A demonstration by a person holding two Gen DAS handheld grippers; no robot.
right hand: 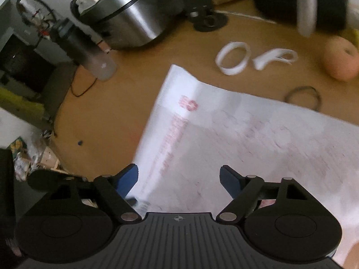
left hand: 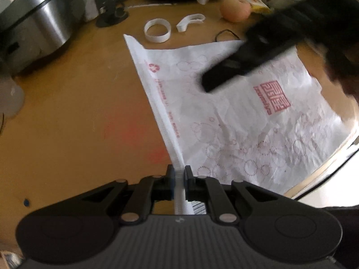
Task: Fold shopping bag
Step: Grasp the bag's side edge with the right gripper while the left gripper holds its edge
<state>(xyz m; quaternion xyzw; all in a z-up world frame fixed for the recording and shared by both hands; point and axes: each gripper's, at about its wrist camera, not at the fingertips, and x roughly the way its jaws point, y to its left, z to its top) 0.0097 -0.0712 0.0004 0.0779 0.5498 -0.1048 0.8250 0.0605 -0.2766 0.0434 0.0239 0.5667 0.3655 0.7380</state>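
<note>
A white plastic shopping bag [left hand: 235, 116] with red print lies flat on the wooden table [left hand: 78, 112]. My left gripper [left hand: 178, 172] is shut on the bag's ribbed bottom seam near its close corner, and the seam runs straight away from the jaws. In the left wrist view the right gripper shows only as a blurred black body [left hand: 235, 67] over the bag's far half. In the right wrist view my right gripper [right hand: 179, 172] stands open just above the bag [right hand: 224, 134]. The bag's seam edge lies below its left finger [right hand: 131, 177], and the pads do not press on it.
A steel pot [right hand: 134, 11] and a clear bottle [right hand: 89, 51] stand at the far left. Beyond the bag lie a white ring [left hand: 157, 30], a curved white piece [left hand: 190, 22], a black band [right hand: 303, 96] and a peach-coloured fruit [left hand: 234, 9]. The table's edge [left hand: 325, 168] curves close on the right.
</note>
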